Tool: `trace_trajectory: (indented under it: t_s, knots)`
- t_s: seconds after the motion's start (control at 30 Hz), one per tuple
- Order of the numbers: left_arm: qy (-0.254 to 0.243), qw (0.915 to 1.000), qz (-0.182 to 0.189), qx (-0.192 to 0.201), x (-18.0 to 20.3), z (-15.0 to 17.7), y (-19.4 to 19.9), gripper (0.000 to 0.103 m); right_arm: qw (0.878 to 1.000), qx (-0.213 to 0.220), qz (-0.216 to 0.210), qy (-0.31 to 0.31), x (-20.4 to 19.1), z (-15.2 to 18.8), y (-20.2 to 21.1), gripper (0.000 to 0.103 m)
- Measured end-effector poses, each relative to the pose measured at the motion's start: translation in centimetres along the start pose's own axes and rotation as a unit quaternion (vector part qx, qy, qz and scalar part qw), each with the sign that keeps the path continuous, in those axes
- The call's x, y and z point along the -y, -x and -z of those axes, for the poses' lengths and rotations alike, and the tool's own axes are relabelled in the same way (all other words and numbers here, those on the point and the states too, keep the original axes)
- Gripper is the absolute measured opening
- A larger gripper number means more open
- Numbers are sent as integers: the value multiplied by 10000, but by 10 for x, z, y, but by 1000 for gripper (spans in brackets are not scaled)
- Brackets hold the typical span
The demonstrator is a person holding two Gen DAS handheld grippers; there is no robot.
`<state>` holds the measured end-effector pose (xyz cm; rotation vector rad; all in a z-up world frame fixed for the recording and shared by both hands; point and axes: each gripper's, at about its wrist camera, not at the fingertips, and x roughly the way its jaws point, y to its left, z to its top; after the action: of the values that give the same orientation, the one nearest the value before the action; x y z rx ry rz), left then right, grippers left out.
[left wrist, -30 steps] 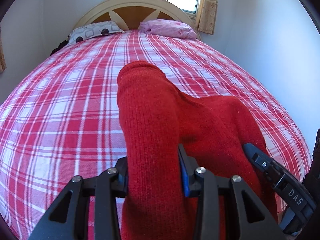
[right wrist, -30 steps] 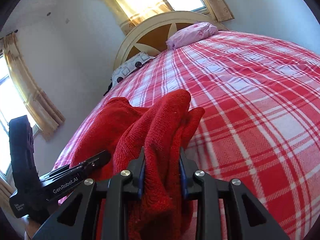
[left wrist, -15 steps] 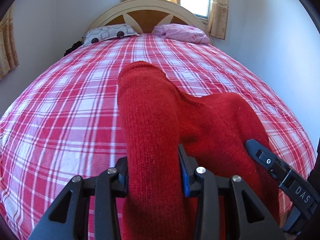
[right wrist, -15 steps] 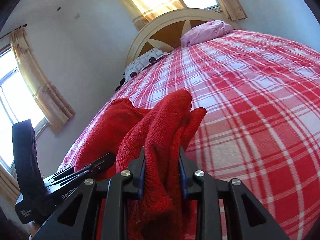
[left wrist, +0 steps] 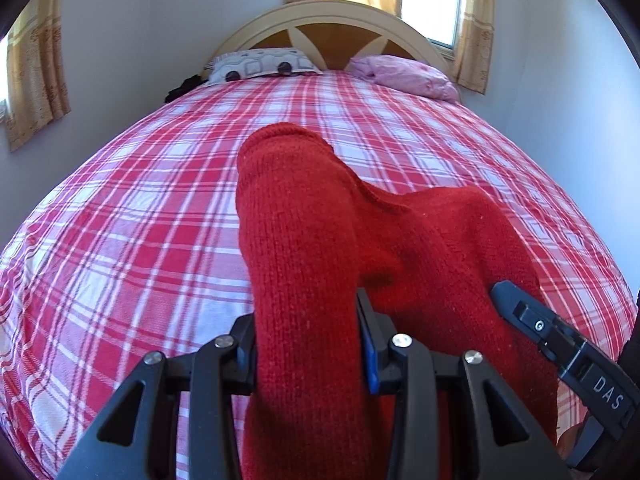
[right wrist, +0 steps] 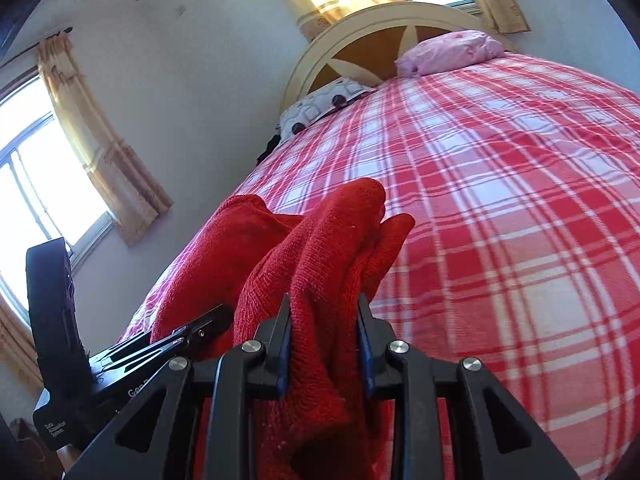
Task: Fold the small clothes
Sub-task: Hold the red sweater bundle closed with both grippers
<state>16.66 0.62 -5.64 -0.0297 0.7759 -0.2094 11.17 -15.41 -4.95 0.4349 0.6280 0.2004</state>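
Left wrist view is showing the left gripper (left wrist: 308, 344) pinching a thick band of the red knit garment (left wrist: 320, 240), the cloth bulging up past the jaws and draping away to the right. Right wrist view is showing the right gripper (right wrist: 324, 344) clamping a bunched, doubled-up edge of the same garment (right wrist: 328, 248) — its folds are standing up between the blue pads. Both grippers are holding the knit up off the plaid bedspread (left wrist: 120, 220), near the foot end of the bed, with the stretch between them sagging. Each gripper is appearing at the edge of the other's view, so the two are sitting close together. Gripping it at two points like this is probably meant to keep the piece spread so it can be laid flat on the open bedspread — the fold itself is not yet made. Two pillows (left wrist: 260, 66) are lying far off by the headboard (left wrist: 328, 24).
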Motion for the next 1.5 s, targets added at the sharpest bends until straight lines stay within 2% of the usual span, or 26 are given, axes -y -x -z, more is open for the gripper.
trace_trajectory:
  t_s: [0.57, 0.9, 1.1, 1.33, 1.5]
  knots:
    - [323, 9988, -352, 45, -55, -4, -2, 39, 9990, -240, -307, 226, -43, -5, -46, 28]
    - [282, 9981, -538, 72, -72, -14, -10, 39, 9984, -291, -395, 286, -59, -12, -73, 27]
    - [176, 9974, -684, 137, -81, -30, -20, 39, 9985, -183, -399, 325, -67, -22, -94, 27]
    - [11, 9959, -874, 231, -87, -44, -51, 39, 9986, -197, -15, 487, -68, -28, -133, 27]
    - [78, 9958, -904, -100, -96, -39, -85, 40, 9968, -577, 360, 425, -52, -20, -166, 26]
